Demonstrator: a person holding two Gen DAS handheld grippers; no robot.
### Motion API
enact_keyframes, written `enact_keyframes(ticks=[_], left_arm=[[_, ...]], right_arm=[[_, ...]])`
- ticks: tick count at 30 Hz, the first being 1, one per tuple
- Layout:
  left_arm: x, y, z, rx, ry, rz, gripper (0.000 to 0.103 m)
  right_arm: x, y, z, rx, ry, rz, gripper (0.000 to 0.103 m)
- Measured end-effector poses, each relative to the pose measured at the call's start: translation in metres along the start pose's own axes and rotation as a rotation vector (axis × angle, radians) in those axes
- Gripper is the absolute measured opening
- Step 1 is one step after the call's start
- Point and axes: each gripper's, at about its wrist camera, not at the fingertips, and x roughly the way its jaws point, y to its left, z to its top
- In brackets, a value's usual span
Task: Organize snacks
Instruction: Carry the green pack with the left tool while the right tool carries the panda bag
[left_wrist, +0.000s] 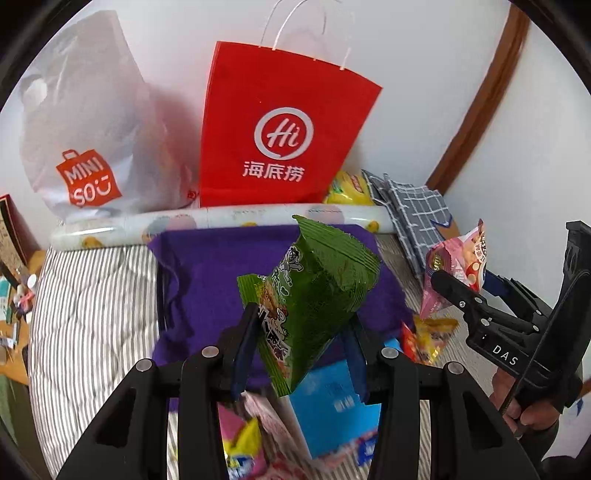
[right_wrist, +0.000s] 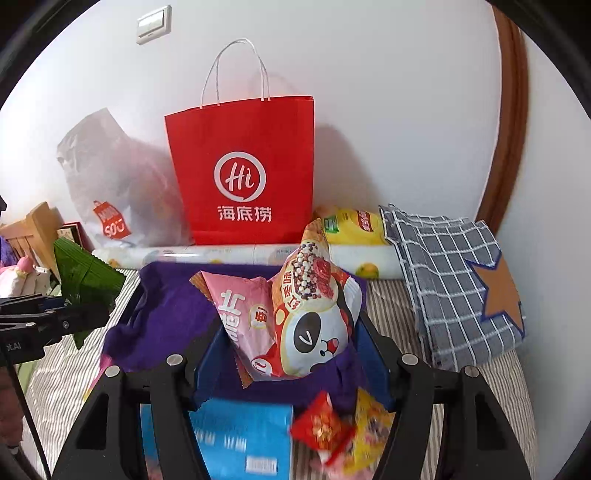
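Left gripper (left_wrist: 295, 343) pinches a green snack packet (left_wrist: 314, 302), right gripper (right_wrist: 284, 339) clamps two pink snack packets (right_wrist: 295, 314), both above the purple-lined box (right_wrist: 162, 306) near the bed's far edge; lower them well inside before releasing

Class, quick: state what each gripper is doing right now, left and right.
Left gripper: closed on a green snack packet.
Right gripper: closed on a pink packet and a panda packet together.
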Motion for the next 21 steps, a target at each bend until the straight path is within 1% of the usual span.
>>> enact_keyframes(ticks=[5,10,14,17,21], left_arm=[[0.020,0.013,0.021,-0.001,0.007,0.031,0.044],[0.038,0.031,0.041,0.001,-0.003,0.062,0.044],[0.055,0.054,0.055,-0.039,0.015,0.076,0.044],[0.074,0.064,0.063,-0.061,0.041,0.095,0.044],[0.094,0.075,0.064,-0.089,0.061,0.076,0.044]], right_arm=[[0.035,-0.001,0.018,0.014,0.002,-0.004,0.064],[0.065,-0.006,0.036,0.028,0.017,-0.017,0.064],[0.085,-0.012,0.047,0.034,0.017,-0.033,0.064],[0.104,-0.014,0.051,0.048,0.046,-0.025,0.064],[0.125,-0.010,0.053,0.010,0.077,-0.023,0.064]])
